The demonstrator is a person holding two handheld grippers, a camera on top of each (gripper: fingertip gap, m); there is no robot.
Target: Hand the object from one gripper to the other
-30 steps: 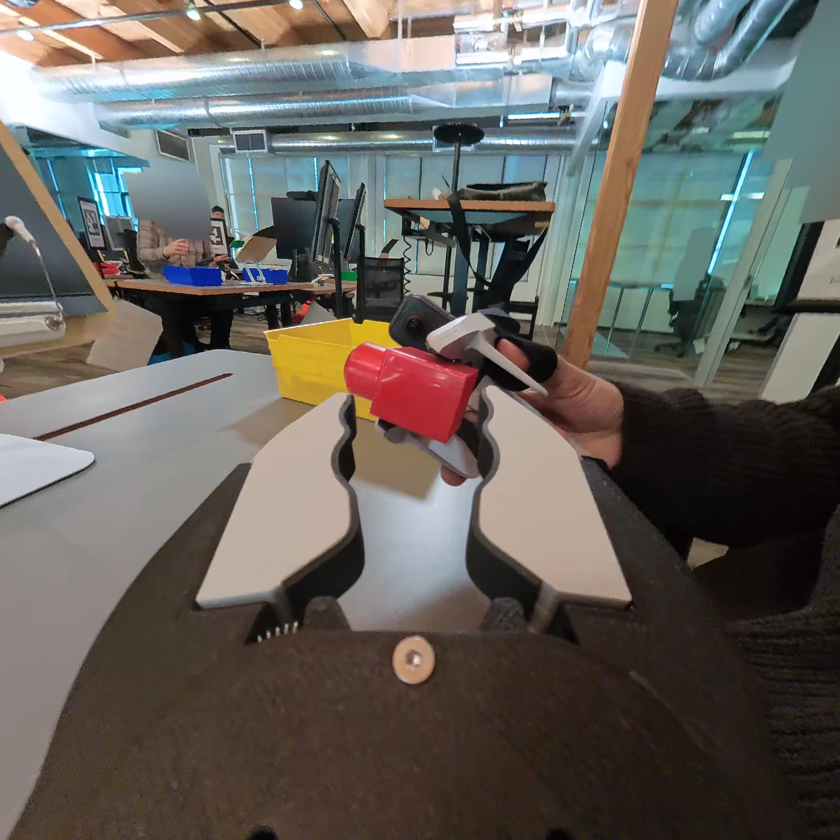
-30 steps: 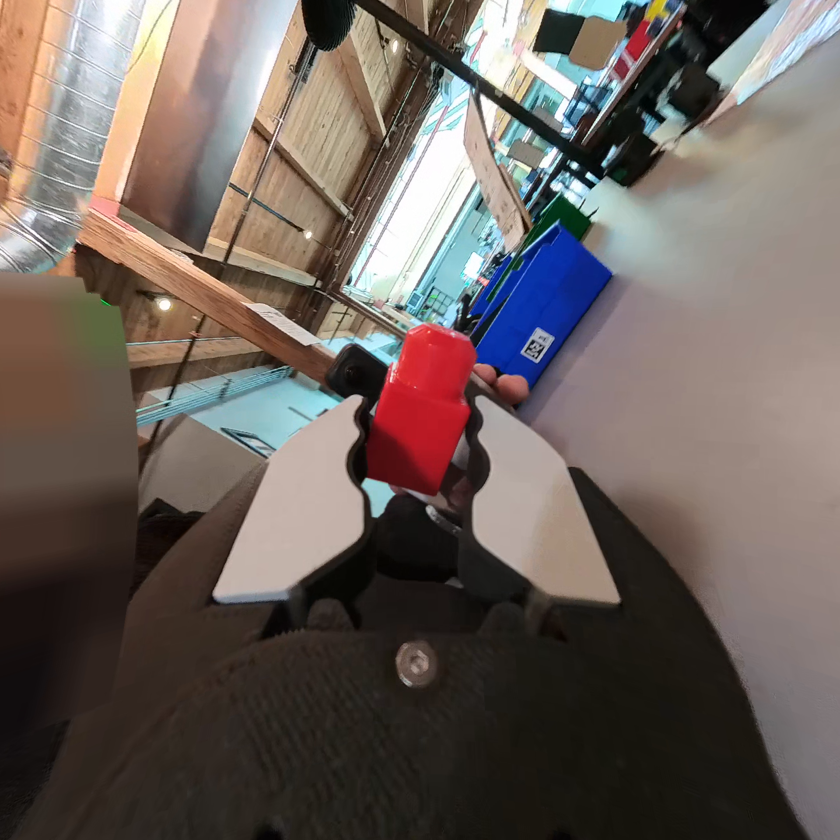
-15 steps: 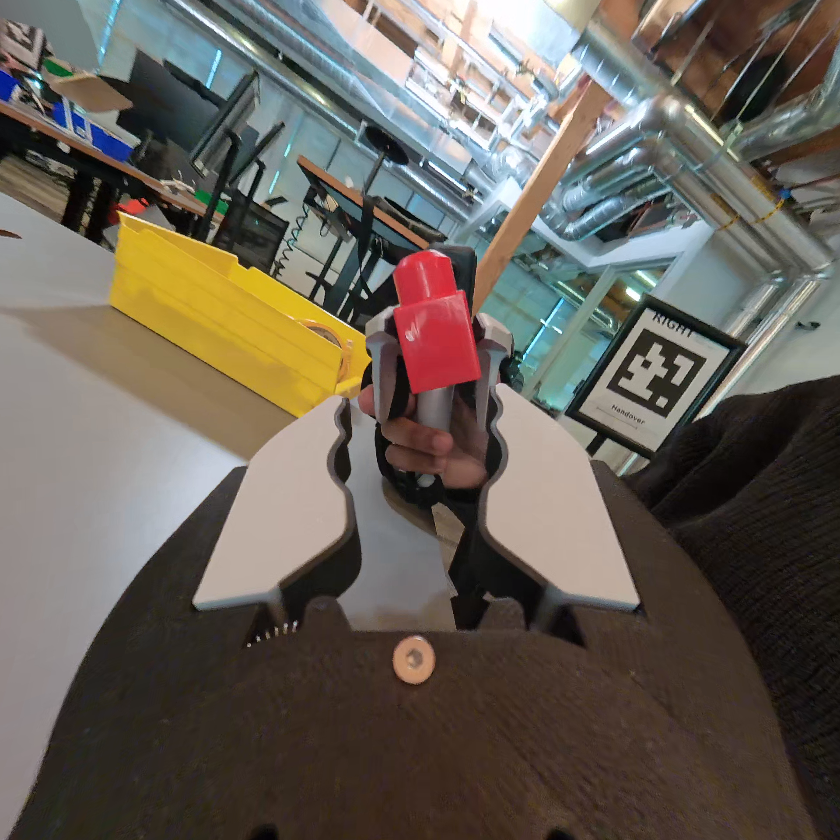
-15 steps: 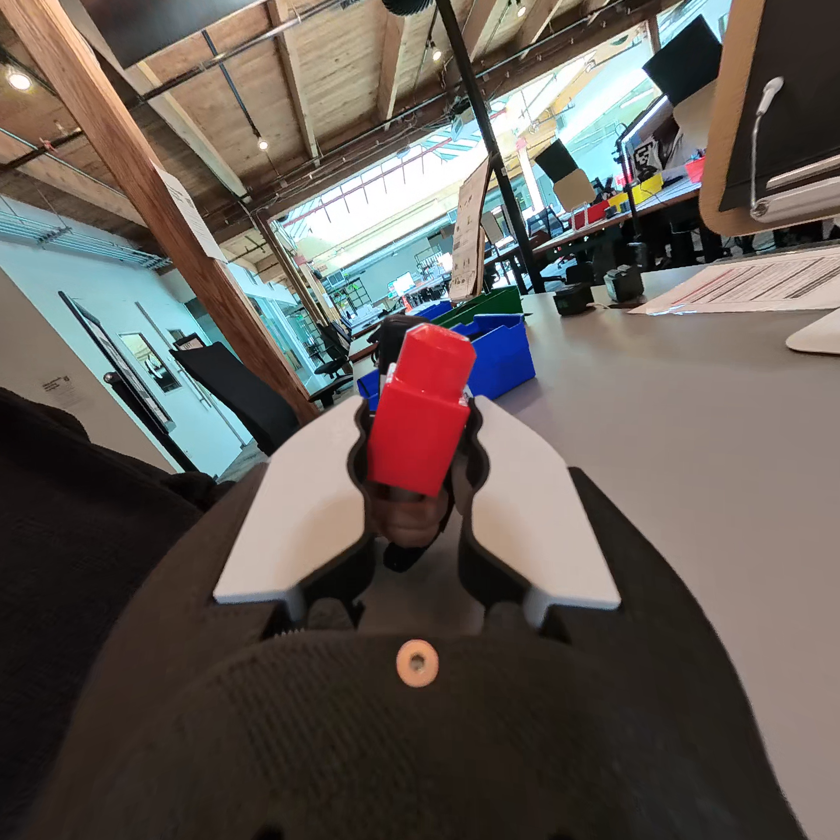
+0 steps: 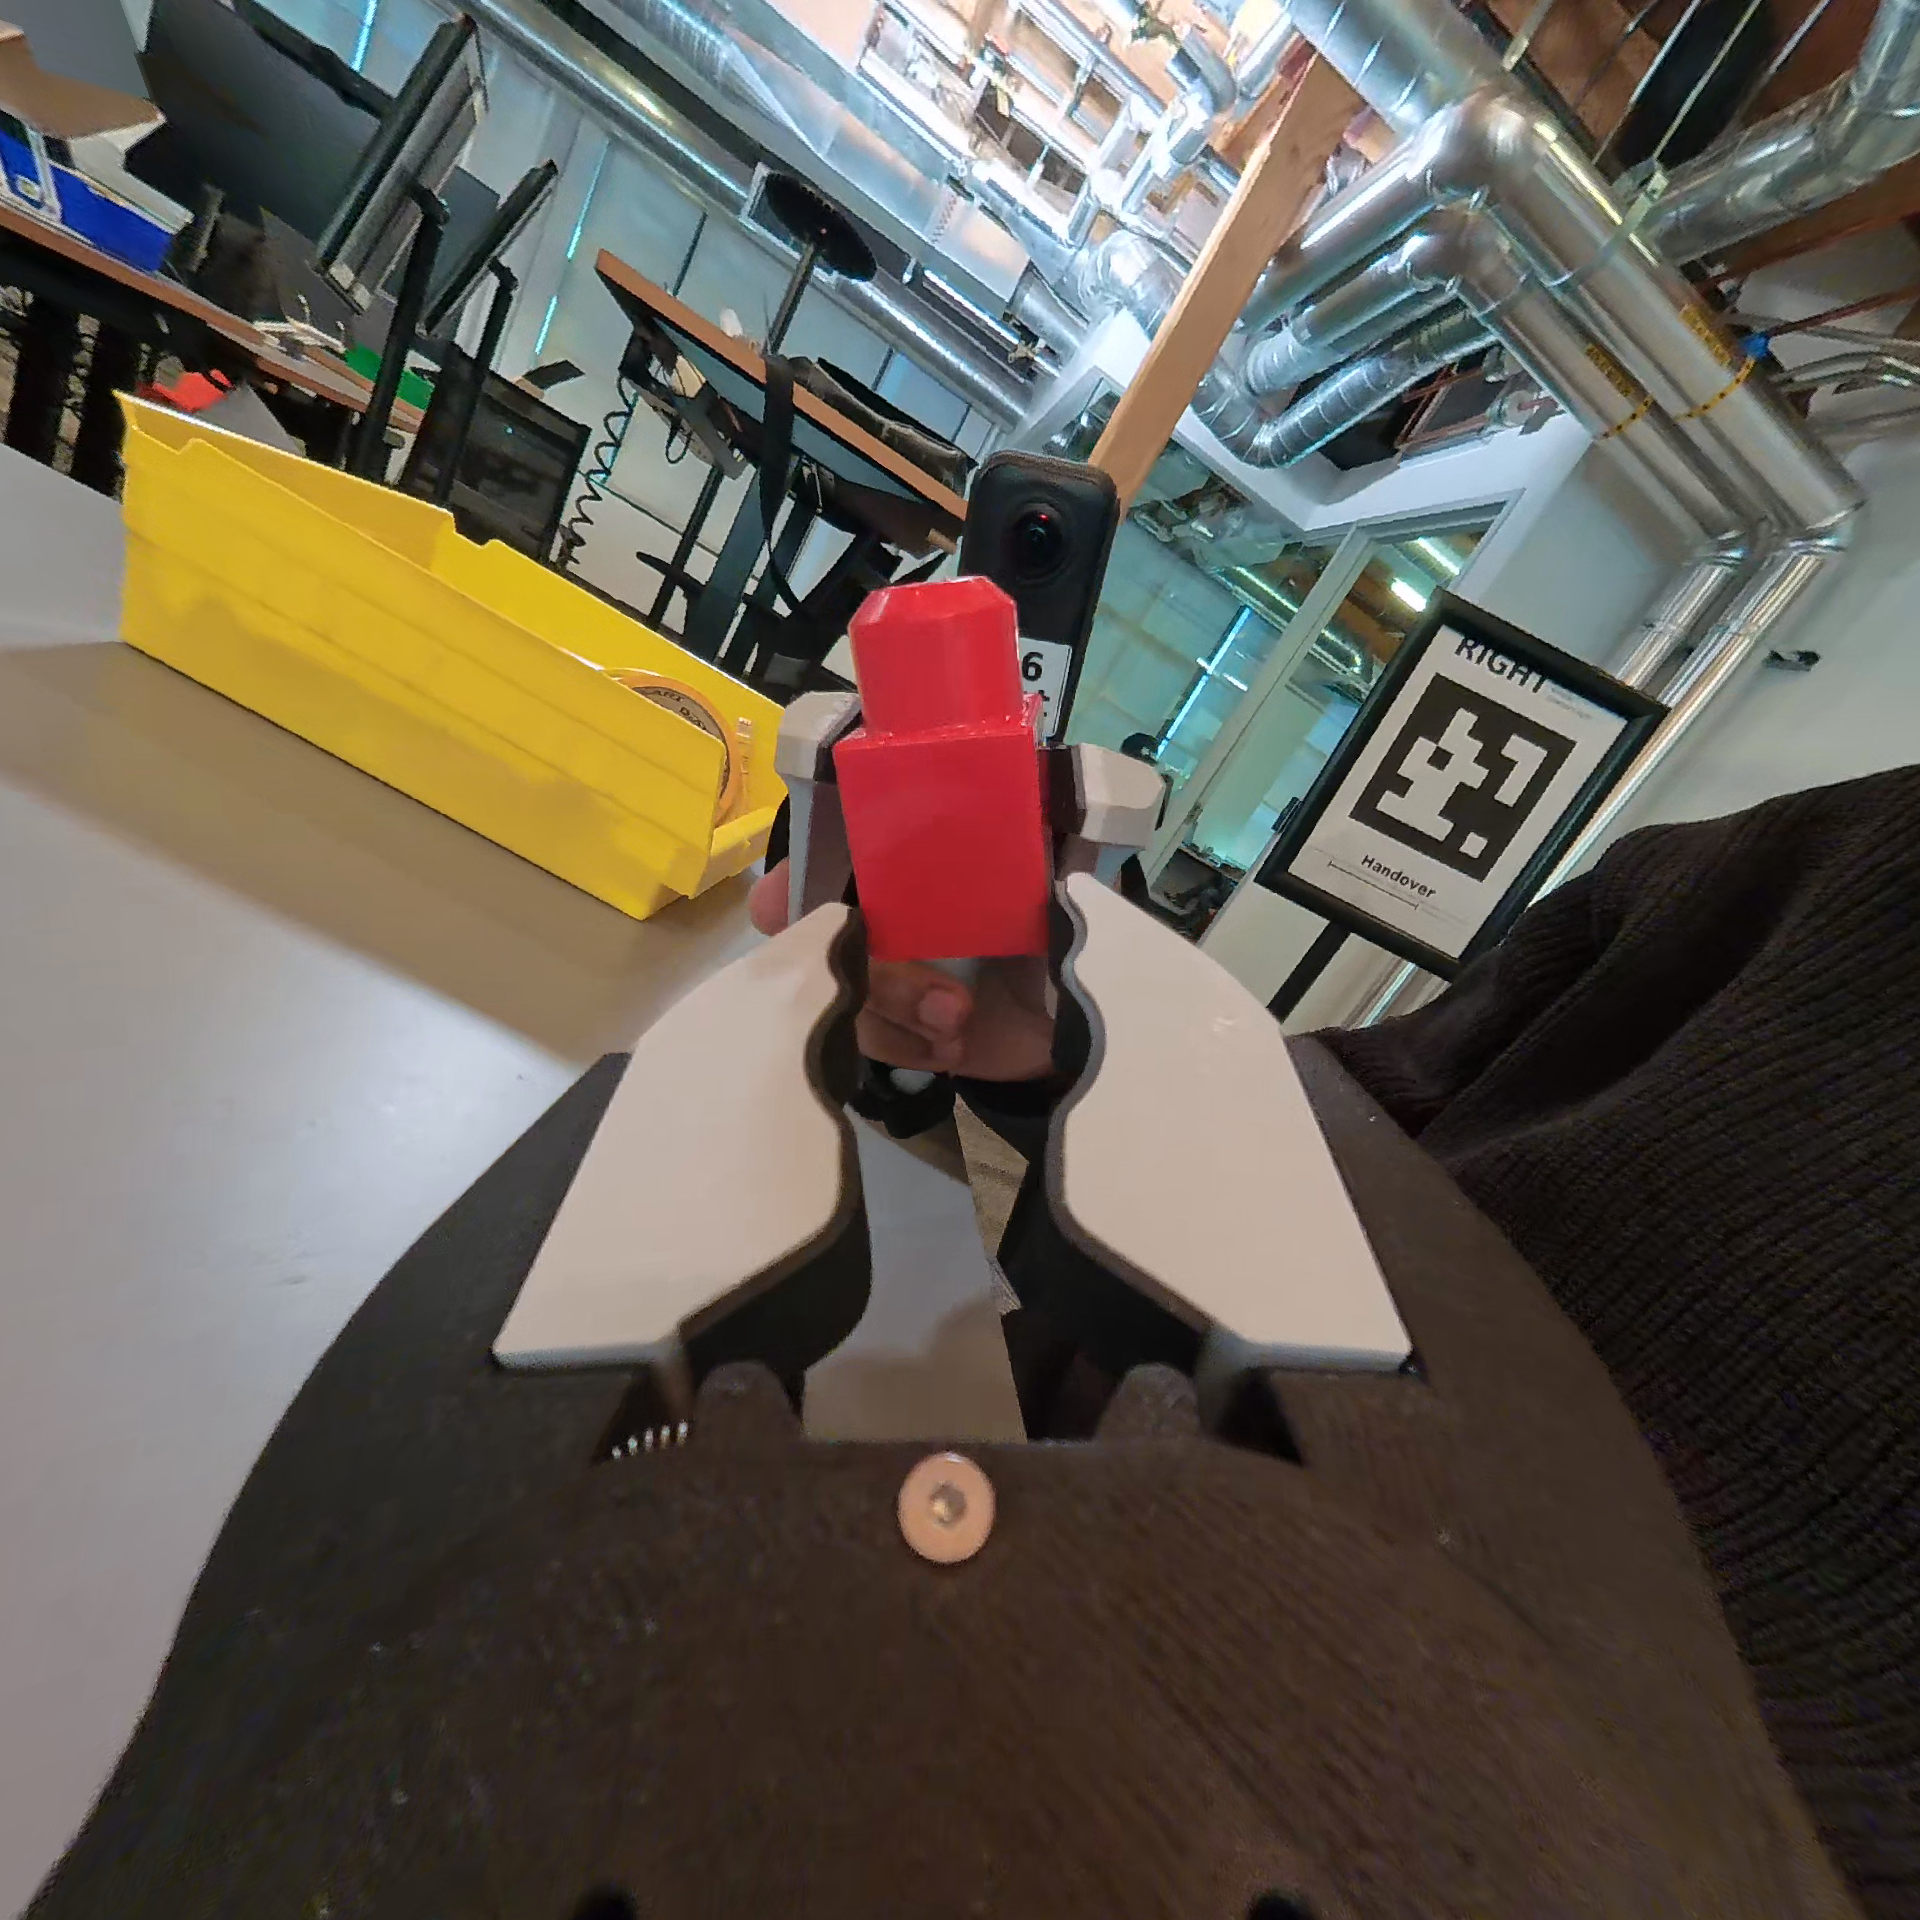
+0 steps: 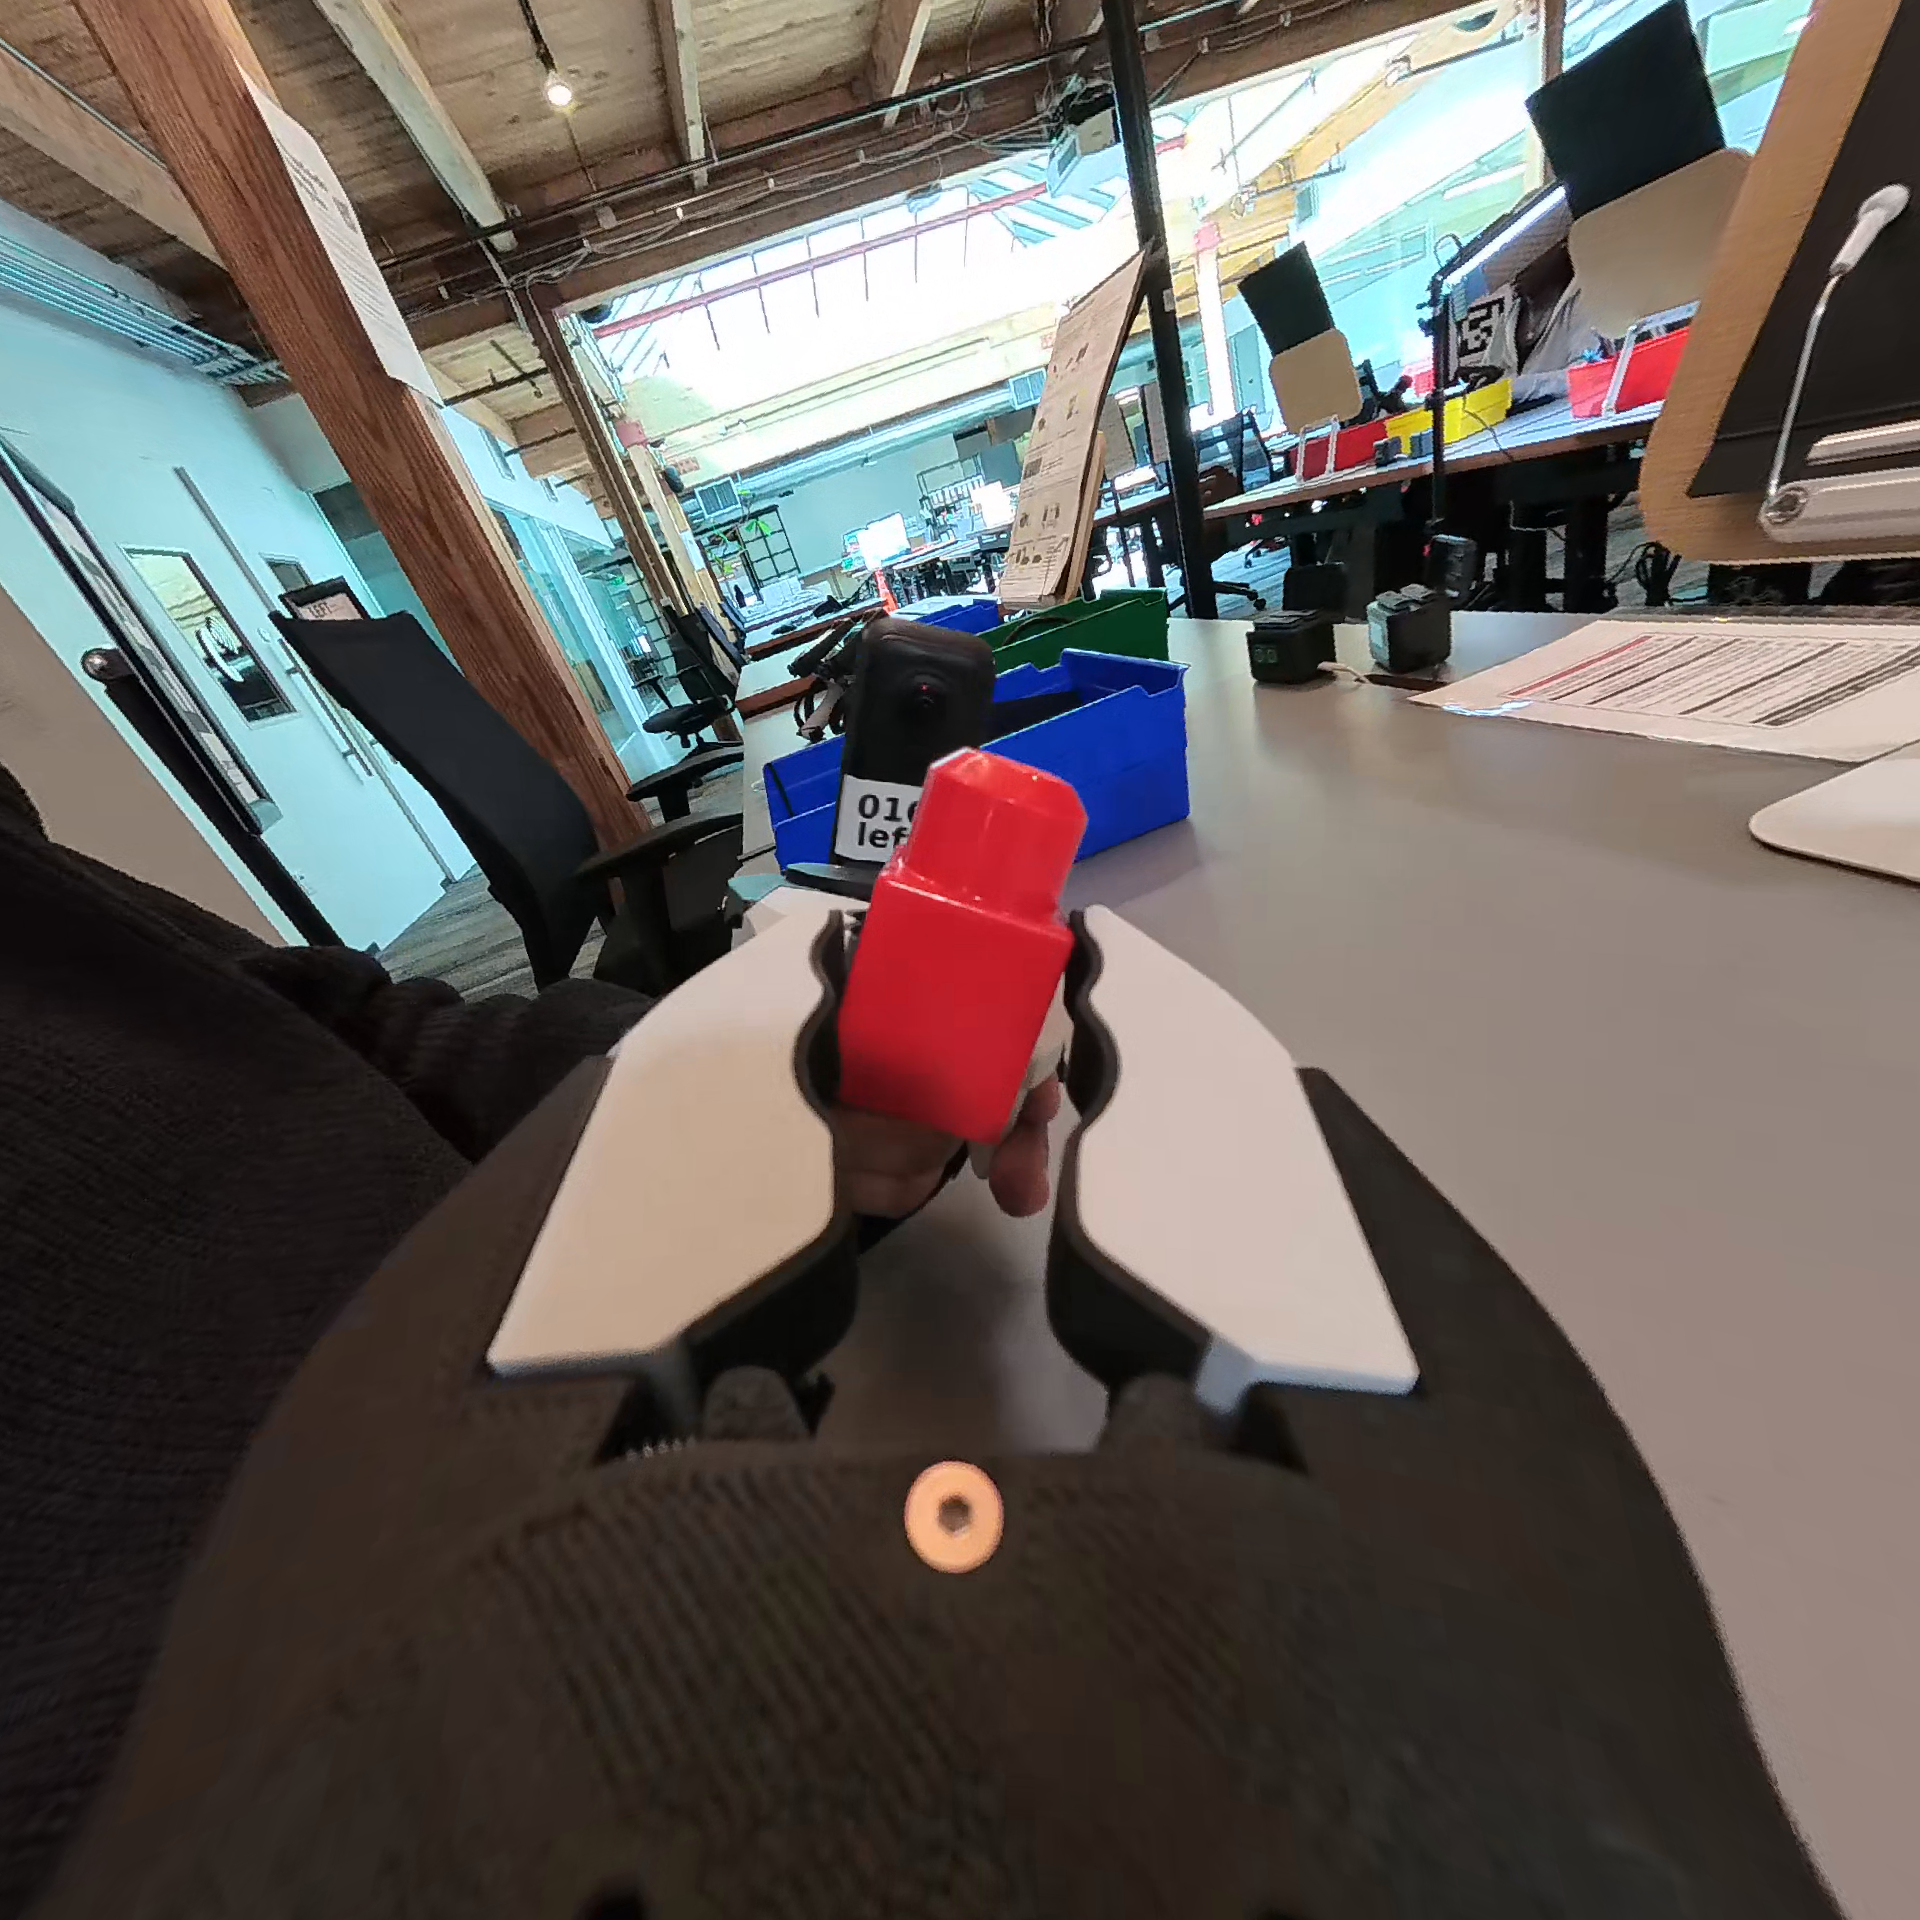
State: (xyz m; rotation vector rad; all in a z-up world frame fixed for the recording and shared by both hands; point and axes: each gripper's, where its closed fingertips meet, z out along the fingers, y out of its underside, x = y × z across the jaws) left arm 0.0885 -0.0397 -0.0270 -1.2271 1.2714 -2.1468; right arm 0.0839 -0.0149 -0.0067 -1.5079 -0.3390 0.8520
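over a broad grey table (image 5: 260, 1039), with a yellow bin (image 5: 364, 644) resting on it in the left wrist view and a blue bin (image 6: 1122, 727) in the right wrist view. well above that surface, face to face: left gripper (image 5: 951, 925) and right gripper (image 6: 951, 940), each looking straight at the other's camera.

between the two, up in the air and touching no table: red block (image 5: 940, 831), a square body with a narrower cap on top, long axis upright and set across both pairs of fingers.

clamped from the far side by the right gripper, narrowed down onto the square body with both pads pressed against its flanks. flanked from the near side by the left gripper, partly closed, tips just beside the lower corners of the same body. impossible to tell whether touching or just apart, so no firm hold to claim there.

judged as mid-transfer: giver gripping, taker closing in.

turns on this: lies dead ahead of the left fingers (image 5: 727, 1091) and centred in their gap, so probably needs only a squeeze, no sideways shift, then a release on the right. risks a drop if let go before the left pads bite.
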